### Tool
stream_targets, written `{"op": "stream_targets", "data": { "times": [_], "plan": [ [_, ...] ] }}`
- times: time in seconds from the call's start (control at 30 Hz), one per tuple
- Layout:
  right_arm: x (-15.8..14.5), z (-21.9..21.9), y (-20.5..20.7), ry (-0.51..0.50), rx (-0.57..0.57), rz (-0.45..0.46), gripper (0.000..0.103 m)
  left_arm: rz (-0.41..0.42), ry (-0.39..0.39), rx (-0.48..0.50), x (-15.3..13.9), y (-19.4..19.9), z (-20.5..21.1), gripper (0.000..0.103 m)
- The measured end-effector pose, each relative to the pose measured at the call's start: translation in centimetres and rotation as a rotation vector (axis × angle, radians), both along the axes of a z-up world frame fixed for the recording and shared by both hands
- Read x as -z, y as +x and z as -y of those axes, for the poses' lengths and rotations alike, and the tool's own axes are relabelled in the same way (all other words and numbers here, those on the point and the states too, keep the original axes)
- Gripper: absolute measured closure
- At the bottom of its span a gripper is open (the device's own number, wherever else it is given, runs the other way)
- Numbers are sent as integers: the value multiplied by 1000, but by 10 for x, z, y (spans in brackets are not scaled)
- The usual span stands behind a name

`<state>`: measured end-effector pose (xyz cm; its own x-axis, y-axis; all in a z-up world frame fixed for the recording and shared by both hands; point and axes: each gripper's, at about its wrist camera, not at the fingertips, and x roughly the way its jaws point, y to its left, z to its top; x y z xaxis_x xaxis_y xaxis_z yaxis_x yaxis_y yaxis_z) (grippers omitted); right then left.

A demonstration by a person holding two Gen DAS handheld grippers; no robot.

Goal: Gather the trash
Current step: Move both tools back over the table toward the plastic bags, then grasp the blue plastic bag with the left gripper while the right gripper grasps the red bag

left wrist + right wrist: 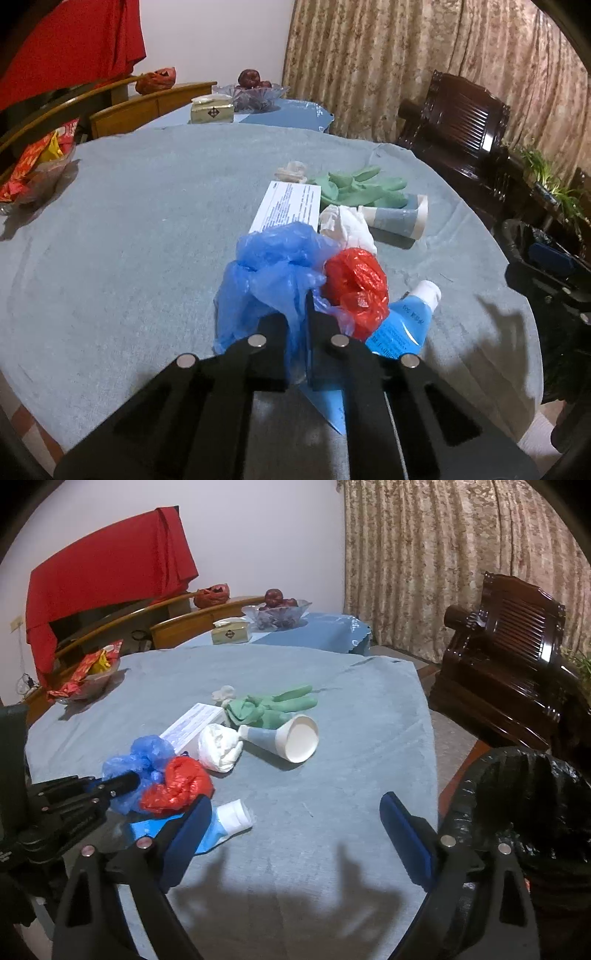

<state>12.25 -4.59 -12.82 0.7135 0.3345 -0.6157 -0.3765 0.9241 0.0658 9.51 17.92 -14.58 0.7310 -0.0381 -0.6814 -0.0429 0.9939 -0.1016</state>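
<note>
Trash lies bunched on the table (110, 221), so the left gripper (297, 314) is clamped on the blue bag (269, 266) while the right gripper (295, 819) waits with jaws apart near the bin (524, 805).

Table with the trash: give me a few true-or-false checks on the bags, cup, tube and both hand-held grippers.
1. The left hand-held gripper is shut on the blue bag. True.
2. The right hand-held gripper holds the red bag. False: it is open and empty.
3. The paper cup stands upright. False: it lies on its side.
4. The blue tube lies beside the red bag. True.
</note>
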Motion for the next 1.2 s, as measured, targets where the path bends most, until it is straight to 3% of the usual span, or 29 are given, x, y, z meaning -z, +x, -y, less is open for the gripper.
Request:
{"op": "stream_targets", "data": {
  "times": [0.43, 0.8, 0.97, 1.03, 1.07, 1.2],
  "plan": [
    [-1, -47, 10, 67, -57, -10, 14, 97, 12, -47, -37, -27, -15, 101],
    [26, -101, 24, 13, -133, -74, 26, 72, 28, -110, -34, -26, -49, 101],
    [42, -114, 28, -21, -158, -122, 38, 53, 19, -113, -26, -26, -55, 101],
    [46, -117, 29, -19, -185, -148, 58, 50, 17, -111, -25, -26, -56, 101],
    [48, -119, 29, -18, -195, -158, 63, 49, 16, -109, -24, -26, -57, 101],
    [38, -115, 25, 13, -213, -141, 68, 59, 8, -112, -28, -25, -58, 101]
  ]
}}
